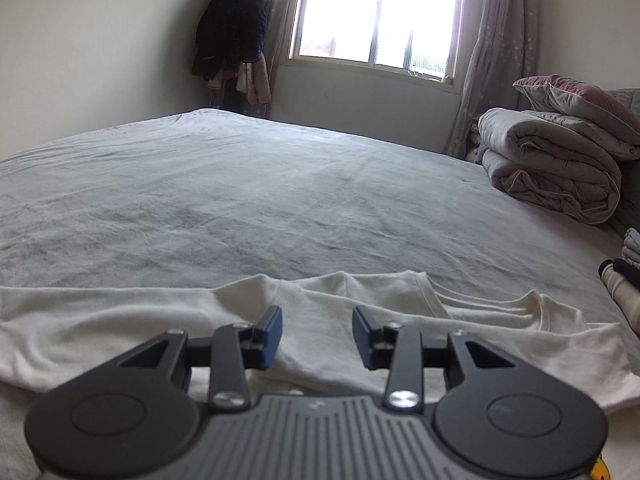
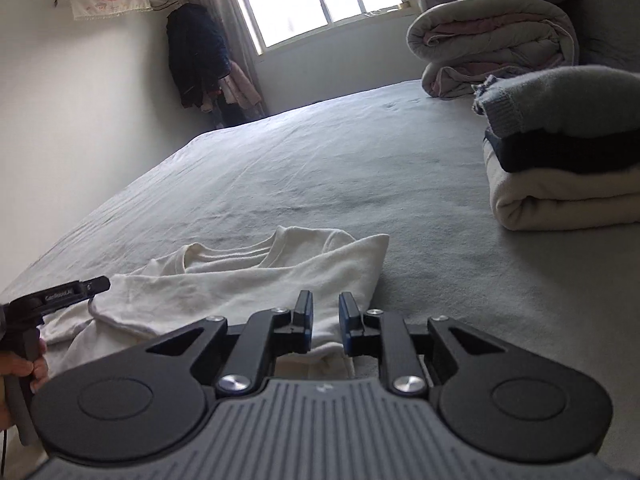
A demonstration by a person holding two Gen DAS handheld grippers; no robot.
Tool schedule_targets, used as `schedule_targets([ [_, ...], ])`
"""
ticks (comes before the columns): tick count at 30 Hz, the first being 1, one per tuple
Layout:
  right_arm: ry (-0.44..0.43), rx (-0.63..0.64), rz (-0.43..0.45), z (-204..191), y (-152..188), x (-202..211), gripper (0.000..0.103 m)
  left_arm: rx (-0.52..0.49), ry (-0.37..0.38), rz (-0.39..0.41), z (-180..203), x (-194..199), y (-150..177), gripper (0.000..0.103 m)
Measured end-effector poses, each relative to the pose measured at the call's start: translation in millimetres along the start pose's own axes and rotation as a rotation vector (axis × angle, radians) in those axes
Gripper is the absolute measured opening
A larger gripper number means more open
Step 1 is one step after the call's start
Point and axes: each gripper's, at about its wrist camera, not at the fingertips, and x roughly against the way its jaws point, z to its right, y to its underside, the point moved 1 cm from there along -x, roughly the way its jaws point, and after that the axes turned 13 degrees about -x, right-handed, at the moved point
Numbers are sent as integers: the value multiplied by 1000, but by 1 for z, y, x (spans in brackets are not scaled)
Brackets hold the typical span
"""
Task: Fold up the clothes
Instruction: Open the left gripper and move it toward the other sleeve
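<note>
Folding of a cream shirt (image 1: 320,332) is in hand; it is spread crumpled across the near edge of the grey bed (image 1: 260,200), collar facing away. The left gripper (image 1: 317,334) is held spread above the cloth, nothing pinched. The right gripper (image 2: 325,322) is parted narrowly over the shirt's right edge, fabric between the jaws but not clamped. A stack of folded clothes (image 2: 560,168) sits well apart at right. Next, edges likely need pinching and the fabric flattening.

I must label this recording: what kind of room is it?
Most likely a home bedroom: a wide bed, rolled quilts at its far side, and a curtained window.
</note>
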Motion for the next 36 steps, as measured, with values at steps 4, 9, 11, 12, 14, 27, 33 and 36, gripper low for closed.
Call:
schedule_targets([
  [4,22,298,-37,-24,22,7,66,37,9,-35,-5,-8,7,39],
  [9,175,407,-65,-24,36,-22,18,30,12,-46,-4,-8,8,42],
  [11,220,395,-64,-19,32,-21,0,21,8,-56,-2,-9,9,42],
  [12,255,391,-68,-17,30,-20,0,15,4,-63,-1,-10,9,42],
  [14,337,439,-119,-8,36,-26,1,0,-4,-73,2,-10,8,43],
  [27,182,273,-1,-16,18,-7,23,67,-64,-144,-38,38,13,60],
  [33,114,238,33,-22,12,-1,50,260,-219,-181,-93,67,26,69],
  [36,96,228,38,-24,12,-1,50,375,-355,-164,-121,77,35,69],
])
